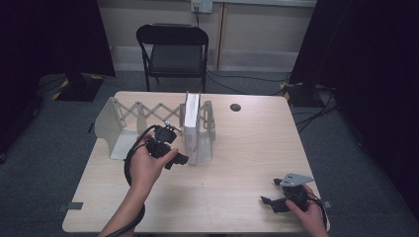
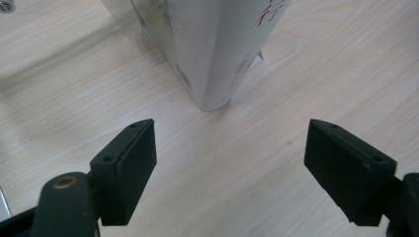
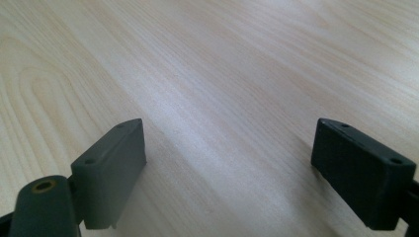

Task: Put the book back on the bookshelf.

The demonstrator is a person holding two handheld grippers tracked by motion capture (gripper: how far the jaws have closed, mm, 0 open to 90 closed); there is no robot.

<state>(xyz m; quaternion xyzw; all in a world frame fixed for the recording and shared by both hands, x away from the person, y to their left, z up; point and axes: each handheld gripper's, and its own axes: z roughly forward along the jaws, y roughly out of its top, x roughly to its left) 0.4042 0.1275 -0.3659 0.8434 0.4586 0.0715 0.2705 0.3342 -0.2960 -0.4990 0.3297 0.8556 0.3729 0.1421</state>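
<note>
A white book (image 1: 191, 129) stands upright at the right end of a white extendable book rack (image 1: 114, 123) on the wooden table (image 1: 237, 148). A hand holds my left gripper (image 1: 182, 159) just left of the book's near end, pointing at it. In the left gripper view the book's lower corner (image 2: 212, 59) rises ahead of the gripper (image 2: 230, 131), whose jaws stand open and clear of it with nothing between them. My right gripper (image 1: 271, 191) rests low near the table's front right corner; it (image 3: 227, 129) is open over bare wood.
A black folding chair (image 1: 173, 47) stands behind the table. A small round cable hole (image 1: 235, 107) sits near the far edge. Cables (image 1: 306, 113) lie on the floor at the back right. The rack's scissor lattice (image 1: 148, 112) spans the back of the rack.
</note>
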